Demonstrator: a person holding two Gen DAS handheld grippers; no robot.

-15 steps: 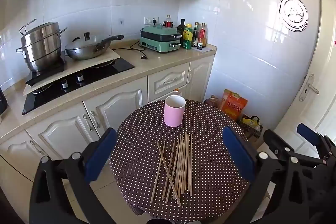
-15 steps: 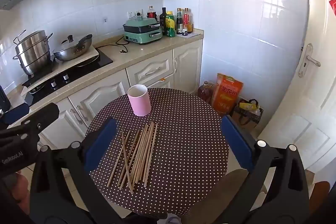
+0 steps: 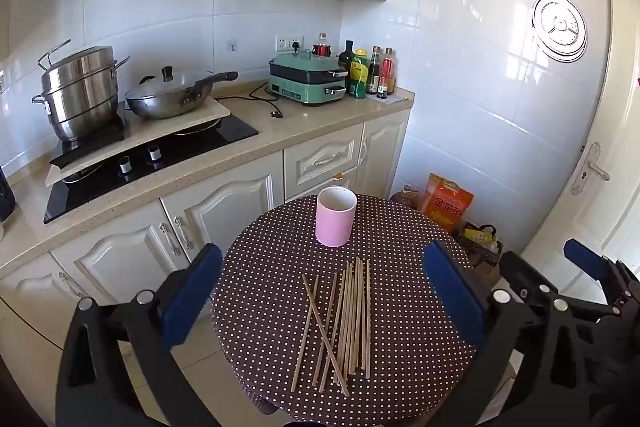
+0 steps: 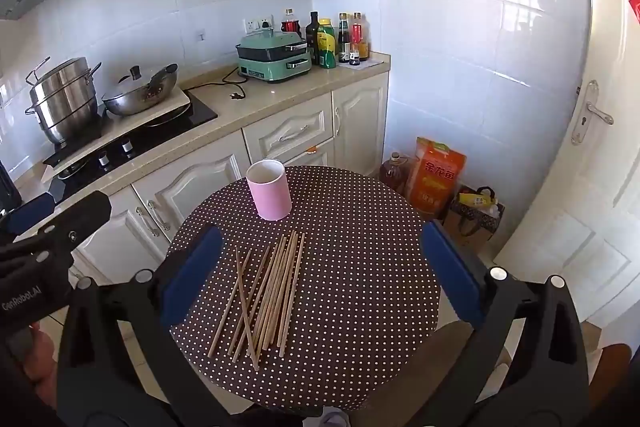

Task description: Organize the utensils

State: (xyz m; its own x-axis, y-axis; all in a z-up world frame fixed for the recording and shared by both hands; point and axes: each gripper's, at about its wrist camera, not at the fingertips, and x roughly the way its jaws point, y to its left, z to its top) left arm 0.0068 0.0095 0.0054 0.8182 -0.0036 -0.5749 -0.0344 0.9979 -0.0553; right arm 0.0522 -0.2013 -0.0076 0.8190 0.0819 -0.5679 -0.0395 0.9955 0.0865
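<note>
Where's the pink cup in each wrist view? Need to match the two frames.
Left wrist: pink cup centre frame, at the far edge of the dotted table, beyond the chopsticks.
Right wrist: pink cup left of centre, at the table's far-left edge, above the chopsticks.
Shared landmark: green cooker on the counter.

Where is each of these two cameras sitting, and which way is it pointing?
Left wrist view: sits on the left gripper, looking forward and down at the chopsticks and pink cup; its own open jaws show, plus the right gripper at the right edge.
Right wrist view: sits on the right gripper, aimed at the same round table; its open jaws show, plus the left gripper and a hand.
Both share the table, chopsticks, cup and kitchen counter.
</note>
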